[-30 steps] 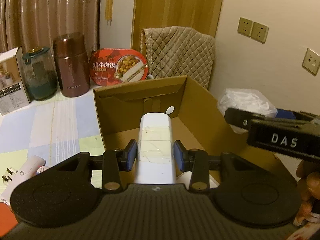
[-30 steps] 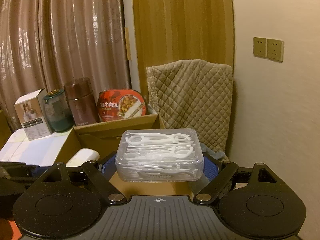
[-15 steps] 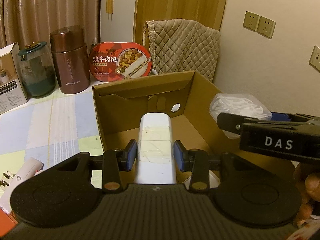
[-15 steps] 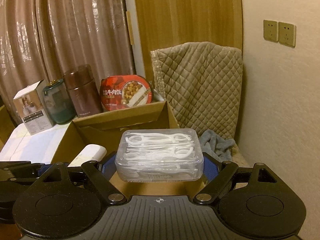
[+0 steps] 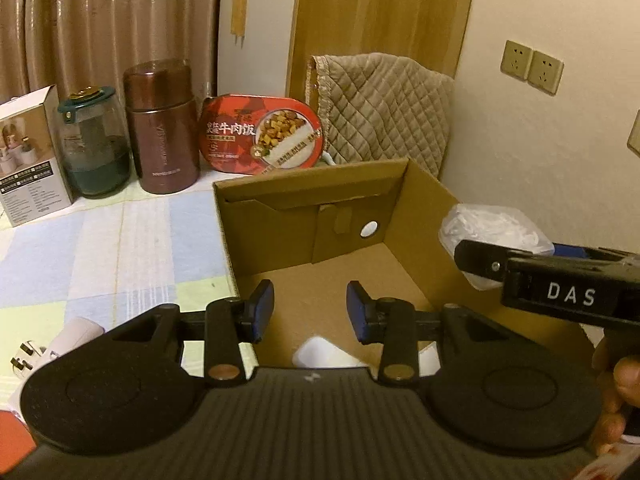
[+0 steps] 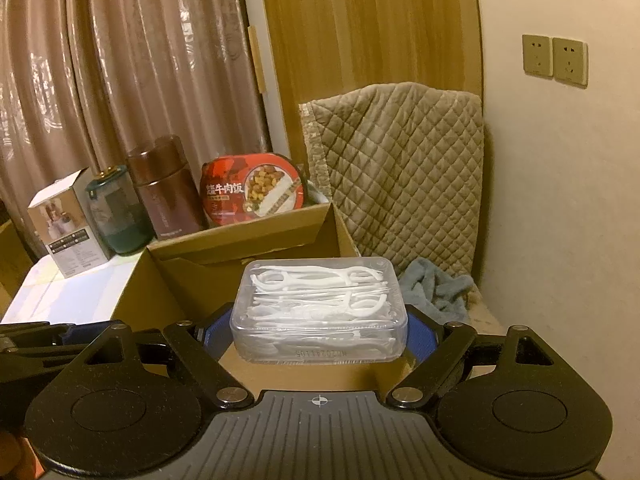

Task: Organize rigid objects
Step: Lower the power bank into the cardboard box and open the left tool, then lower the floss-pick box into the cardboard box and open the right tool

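Observation:
An open cardboard box [image 5: 424, 204] stands on the table; it also shows in the right wrist view [image 6: 240, 248]. My left gripper [image 5: 310, 312] is open and empty above the box's near end. A white oblong object [image 5: 320, 354] lies inside the box just below it, mostly hidden by the gripper body. My right gripper [image 6: 320, 332] is shut on a clear plastic case of white floss picks [image 6: 320, 312] and holds it over the box's right wall. The case also shows in the left wrist view [image 5: 492, 224].
A red meal tub [image 5: 262, 138], a brown canister [image 5: 162, 128], a green-lidded glass jar [image 5: 94, 144] and a white carton [image 5: 28, 156] stand behind the box. A white plug adapter [image 5: 56, 344] lies at the near left. A quilted chair [image 6: 396, 168] is beyond.
My left gripper has opened and let go of the white oblong object, which now lies in the box. The right gripper still holds the floss case, with little movement.

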A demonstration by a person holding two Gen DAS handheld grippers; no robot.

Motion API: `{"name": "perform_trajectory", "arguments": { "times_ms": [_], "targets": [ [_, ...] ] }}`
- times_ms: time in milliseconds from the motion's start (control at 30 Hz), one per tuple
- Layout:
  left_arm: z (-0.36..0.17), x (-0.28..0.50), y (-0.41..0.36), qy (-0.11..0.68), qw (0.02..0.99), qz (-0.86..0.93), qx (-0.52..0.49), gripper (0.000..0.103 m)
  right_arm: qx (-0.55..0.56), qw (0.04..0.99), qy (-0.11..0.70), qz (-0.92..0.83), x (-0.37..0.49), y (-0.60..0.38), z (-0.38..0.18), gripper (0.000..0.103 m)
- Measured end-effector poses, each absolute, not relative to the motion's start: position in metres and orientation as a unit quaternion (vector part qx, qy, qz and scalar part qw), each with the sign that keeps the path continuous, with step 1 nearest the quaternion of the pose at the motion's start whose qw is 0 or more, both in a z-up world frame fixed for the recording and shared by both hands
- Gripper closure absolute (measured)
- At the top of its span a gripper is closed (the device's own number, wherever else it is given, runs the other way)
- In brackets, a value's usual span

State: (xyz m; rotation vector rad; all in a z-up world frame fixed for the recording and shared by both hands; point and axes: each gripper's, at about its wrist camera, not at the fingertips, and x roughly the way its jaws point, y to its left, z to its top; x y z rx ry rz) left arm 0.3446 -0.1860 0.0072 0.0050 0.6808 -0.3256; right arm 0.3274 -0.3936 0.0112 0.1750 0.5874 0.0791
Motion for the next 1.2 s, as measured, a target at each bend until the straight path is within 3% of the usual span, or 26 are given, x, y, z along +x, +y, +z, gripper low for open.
{"name": "perform_trajectory", "arguments": {
  "times_ms": [1200],
  "targets": [
    [0.0128,0.3364,-0.1774,0.332,0.929,-0.164,-0.002,0.069,0.099,0.943,0.314,0.056,0.3340,-0.3880,0.0023,0.020]
  ]
}}
